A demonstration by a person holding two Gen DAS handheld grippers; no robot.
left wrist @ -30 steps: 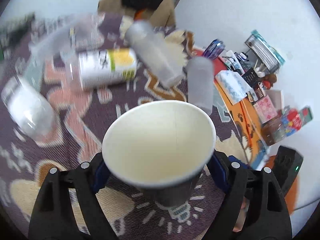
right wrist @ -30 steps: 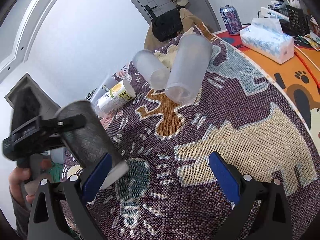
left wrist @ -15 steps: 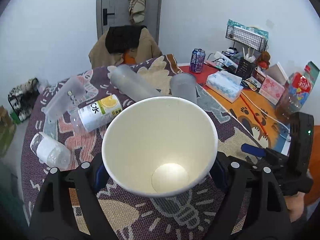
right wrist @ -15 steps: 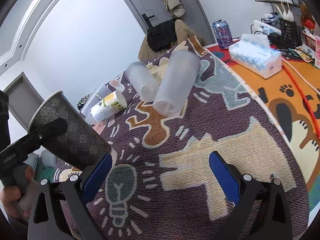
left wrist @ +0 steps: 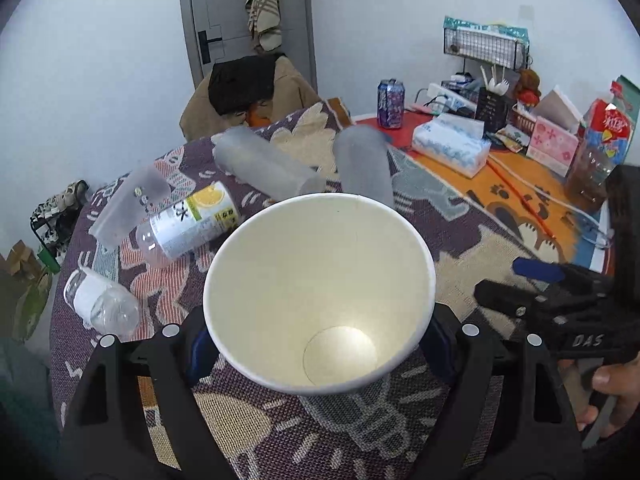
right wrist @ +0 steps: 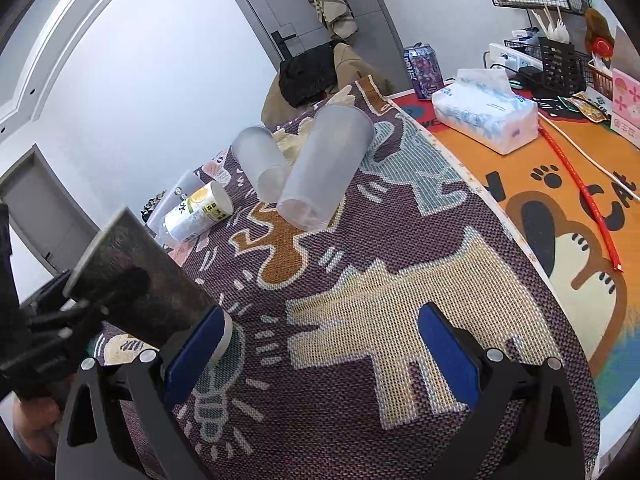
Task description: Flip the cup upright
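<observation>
The left gripper (left wrist: 318, 344) is clamping the paper cup (left wrist: 320, 292), smooth cream inside, dark textured outside, its base nearing the coarse woven cloth (right wrist: 400, 320); it looks almost upright, so lowering and releasing comes next, while the right gripper (right wrist: 320, 344) is gaping empty

We count 1 paper cup (left wrist: 320, 292), 3 frosted plastic tumblers (right wrist: 324, 168) lying on their sides, 2 plastic bottles (left wrist: 188, 224) also lying down, 1 drink can (left wrist: 391, 103), 1 tissue pack (right wrist: 486, 114), and 2 grippers (right wrist: 320, 352).
</observation>
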